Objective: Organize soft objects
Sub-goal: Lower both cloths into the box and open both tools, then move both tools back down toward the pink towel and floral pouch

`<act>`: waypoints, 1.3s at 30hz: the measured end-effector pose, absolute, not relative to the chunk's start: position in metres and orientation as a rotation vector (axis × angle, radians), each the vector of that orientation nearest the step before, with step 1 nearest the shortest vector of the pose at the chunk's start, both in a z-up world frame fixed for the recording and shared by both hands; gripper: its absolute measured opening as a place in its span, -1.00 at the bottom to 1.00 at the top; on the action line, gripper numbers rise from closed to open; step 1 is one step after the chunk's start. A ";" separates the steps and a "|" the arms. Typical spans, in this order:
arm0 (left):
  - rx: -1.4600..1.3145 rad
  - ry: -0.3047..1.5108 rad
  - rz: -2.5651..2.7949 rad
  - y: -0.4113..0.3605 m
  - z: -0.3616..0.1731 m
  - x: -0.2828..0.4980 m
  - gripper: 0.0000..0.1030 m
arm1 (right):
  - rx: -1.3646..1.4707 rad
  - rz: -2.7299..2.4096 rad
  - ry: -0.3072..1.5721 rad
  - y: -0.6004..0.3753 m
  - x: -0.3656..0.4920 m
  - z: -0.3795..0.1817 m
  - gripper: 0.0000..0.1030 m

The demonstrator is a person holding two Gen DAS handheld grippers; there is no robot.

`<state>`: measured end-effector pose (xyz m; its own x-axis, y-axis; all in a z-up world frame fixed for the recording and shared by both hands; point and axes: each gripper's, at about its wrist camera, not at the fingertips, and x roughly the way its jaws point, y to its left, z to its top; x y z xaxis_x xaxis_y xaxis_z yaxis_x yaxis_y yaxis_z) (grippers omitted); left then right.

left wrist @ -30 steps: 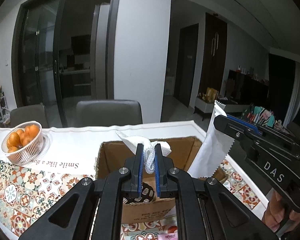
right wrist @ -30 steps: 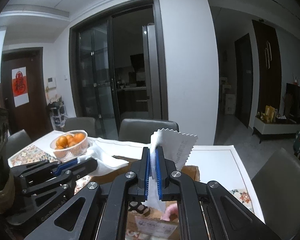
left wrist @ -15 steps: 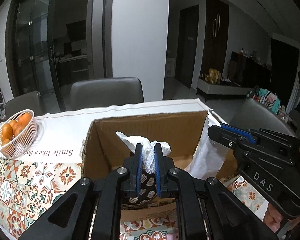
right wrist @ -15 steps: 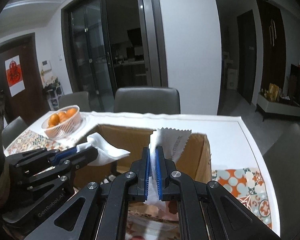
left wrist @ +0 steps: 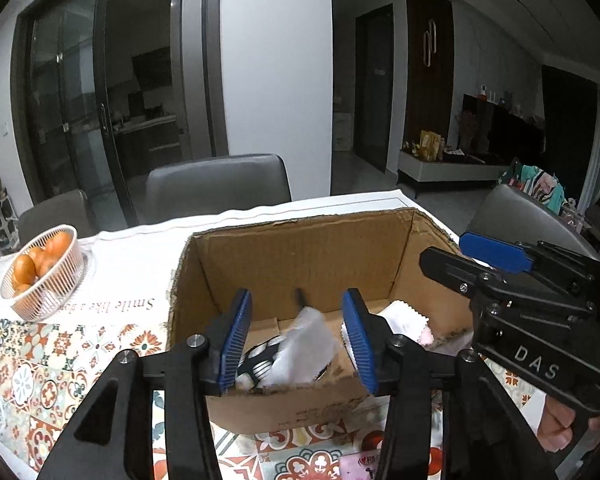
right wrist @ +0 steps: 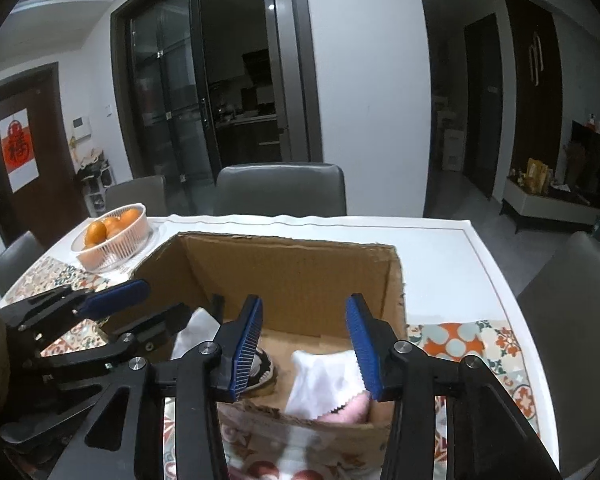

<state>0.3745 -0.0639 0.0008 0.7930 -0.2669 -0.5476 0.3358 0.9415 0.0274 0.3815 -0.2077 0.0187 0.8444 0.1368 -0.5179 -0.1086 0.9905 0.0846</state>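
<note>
An open cardboard box [left wrist: 300, 248] [right wrist: 300, 272] stands on the table in front of both grippers. My left gripper [left wrist: 297, 336] is open and empty over the box's near edge. A crumpled white cloth [left wrist: 304, 348] lies inside, on a black-and-white patterned item [left wrist: 260, 362]. My right gripper [right wrist: 305, 342] is open and empty over the box's right part. A white zigzag-edged cloth [right wrist: 324, 376] lies below it, on something pink [right wrist: 350, 406]. The right gripper also shows at the right of the left wrist view [left wrist: 480, 256].
A white wire basket of oranges [left wrist: 40, 272] [right wrist: 110, 236] sits at the far left of the table. Grey chairs [left wrist: 218, 188] [right wrist: 280, 188] stand behind the table, and another [right wrist: 572, 292] at its right. A patterned tablecloth [left wrist: 40, 360] covers the near part.
Both grippers have opened and let go. The white cloth from the left and the zigzag-edged cloth from the right have dropped into the box.
</note>
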 end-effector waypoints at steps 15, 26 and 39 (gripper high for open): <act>0.146 0.503 -0.267 -0.053 0.017 0.304 -0.05 | 0.029 0.071 0.482 -0.212 0.313 0.042 -0.12; 0.167 0.451 -0.229 -0.047 0.029 0.253 0.01 | 0.056 0.070 0.474 -0.212 0.271 0.043 -0.07; 0.134 0.438 -0.182 -0.038 0.023 0.203 0.08 | 0.067 0.024 0.425 -0.213 0.221 0.043 0.08</act>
